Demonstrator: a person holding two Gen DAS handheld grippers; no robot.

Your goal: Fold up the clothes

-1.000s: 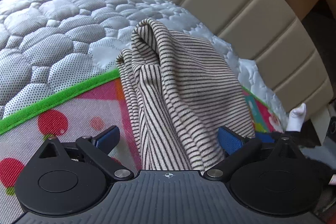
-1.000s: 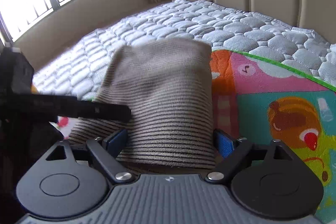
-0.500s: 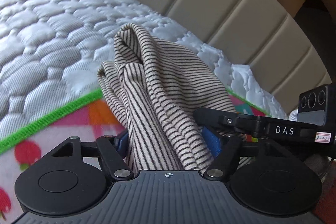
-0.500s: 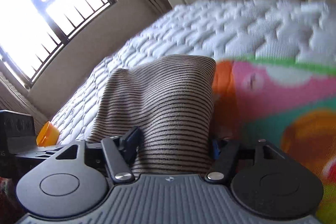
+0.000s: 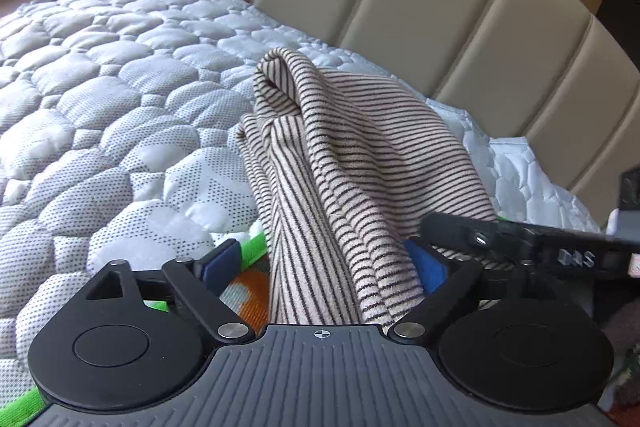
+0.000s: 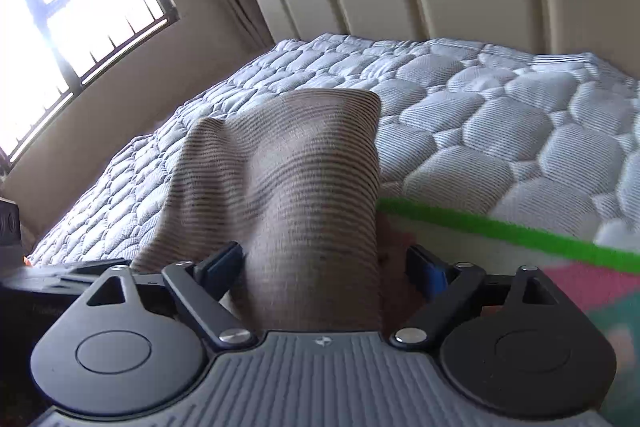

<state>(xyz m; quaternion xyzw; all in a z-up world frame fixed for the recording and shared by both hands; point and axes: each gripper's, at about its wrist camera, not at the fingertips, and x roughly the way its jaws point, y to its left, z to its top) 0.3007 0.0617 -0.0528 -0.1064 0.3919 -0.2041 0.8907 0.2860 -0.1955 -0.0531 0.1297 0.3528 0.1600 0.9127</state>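
1. Cloth first: the striped top (image 5: 360, 163) stands bunched on the bed (image 5: 100, 115), partly over the play mat (image 6: 500, 227).
2. Your left claw (image 5: 324, 267) and right claw (image 6: 324, 267) are opening, with the top between them.
3. Let go fully, then pull back slowly so no fold drags.
4. It looks soft and floppy.
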